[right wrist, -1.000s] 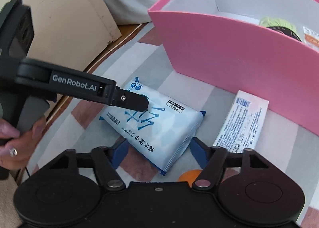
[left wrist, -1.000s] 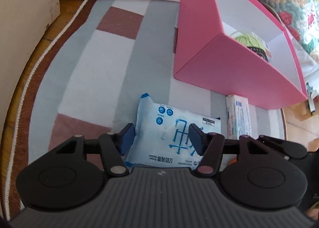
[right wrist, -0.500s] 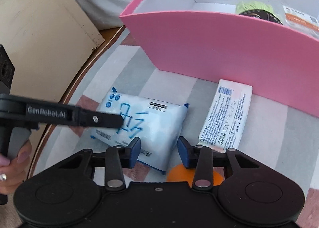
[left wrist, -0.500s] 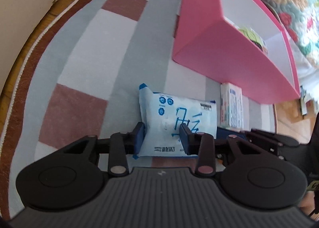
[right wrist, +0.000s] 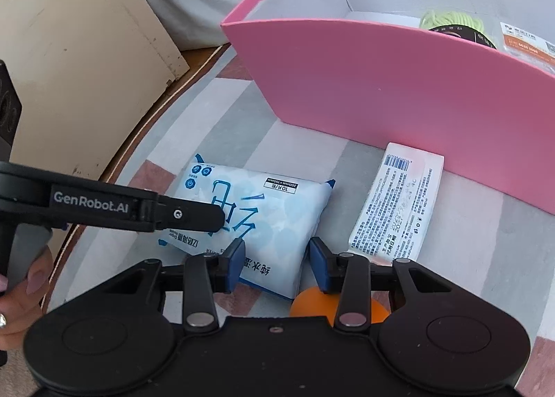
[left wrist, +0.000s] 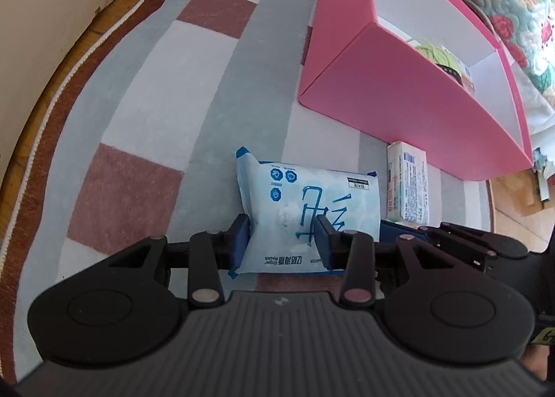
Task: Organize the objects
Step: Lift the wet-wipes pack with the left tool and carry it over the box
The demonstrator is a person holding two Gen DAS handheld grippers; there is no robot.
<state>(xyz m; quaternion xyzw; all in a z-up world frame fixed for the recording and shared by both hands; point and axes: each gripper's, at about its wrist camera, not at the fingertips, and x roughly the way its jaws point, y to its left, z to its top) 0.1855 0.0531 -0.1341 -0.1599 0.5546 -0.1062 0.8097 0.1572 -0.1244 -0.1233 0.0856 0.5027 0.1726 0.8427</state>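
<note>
A blue-and-white pack of wet wipes [left wrist: 308,203] lies on the striped rug in front of the pink box [left wrist: 399,102]. My left gripper [left wrist: 281,241] has its blue pads pressed on the pack's near left end, and its jaws are opening slightly. My right gripper [right wrist: 275,260] pinches the near right corner of the wipes pack [right wrist: 263,216]. In the right wrist view the left gripper's finger [right wrist: 194,216] lies across the pack from the left. The pink box [right wrist: 381,92] stands open-topped just behind.
A white wrapped bar [right wrist: 399,203] lies against the box's front wall. An orange ball [right wrist: 305,303] sits under my right gripper. Green yarn [right wrist: 451,19] and a packet lie inside the box. A cream panel [right wrist: 69,50] stands at the left, past the rug's edge.
Both grippers' jaws have narrowed from wide apart onto the wipes pack. The left gripper has shifted a little along the pack. The pack has stayed on the rug.
</note>
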